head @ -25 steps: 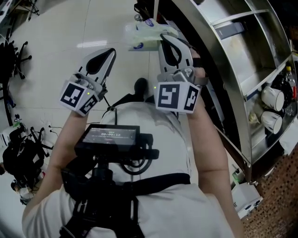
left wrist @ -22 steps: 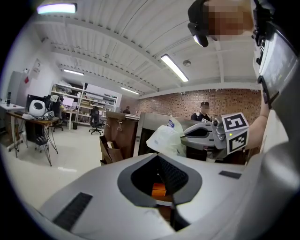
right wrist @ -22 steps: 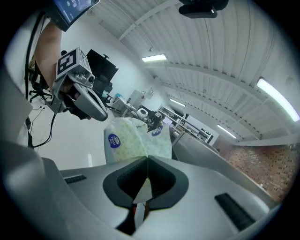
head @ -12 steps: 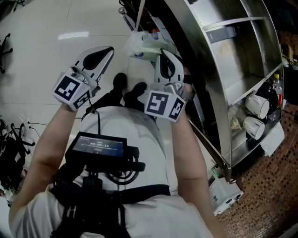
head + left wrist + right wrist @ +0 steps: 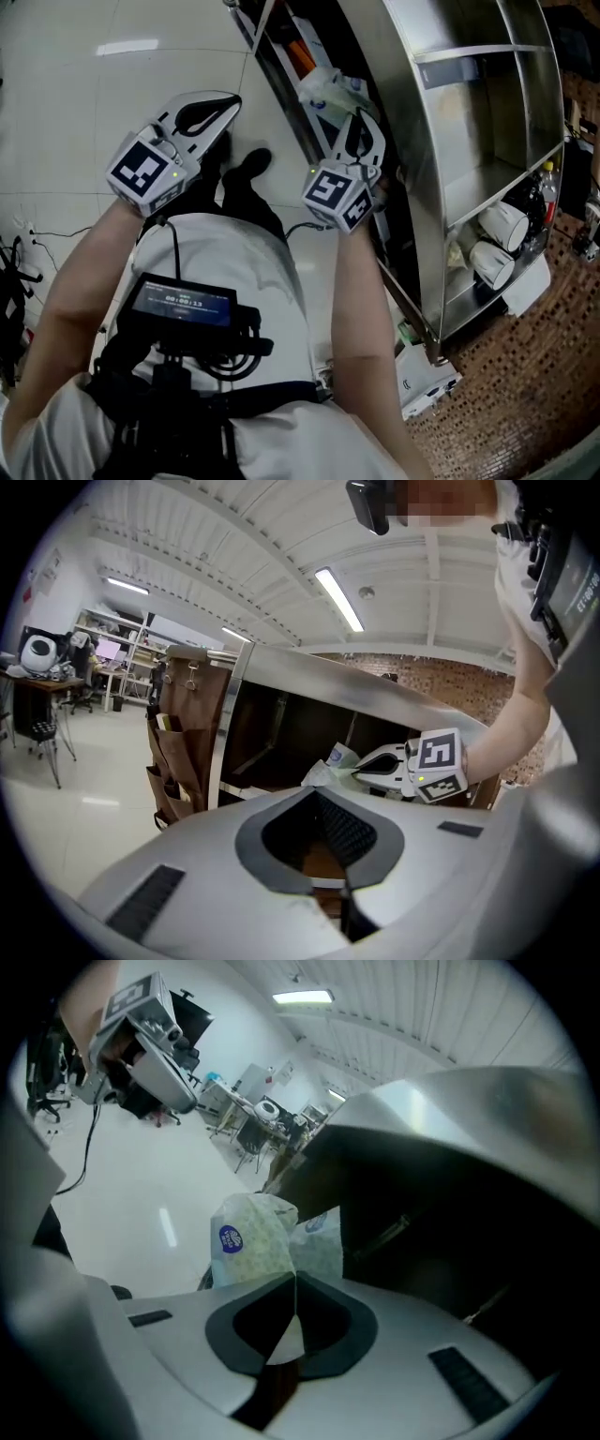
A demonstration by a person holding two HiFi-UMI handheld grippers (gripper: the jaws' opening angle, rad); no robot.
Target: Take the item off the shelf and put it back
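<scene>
To your right: two white ceramic mugs point(image 5: 503, 225) lying on sides, side by side. White cardboard box point(image 5: 427, 380) on floor nearby.

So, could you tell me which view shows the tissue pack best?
The right gripper view: the tissue pack sits large and central, pinched by the right hand-held gripper. Head and left gripper views show it small.

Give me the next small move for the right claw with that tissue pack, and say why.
Probably ease the right claw forward into the dark shelf opening before letting go. It is shut on a thin edge of the tissue pack, and the pack hangs at the front of that opening, apparently not resting on anything yet.
</scene>
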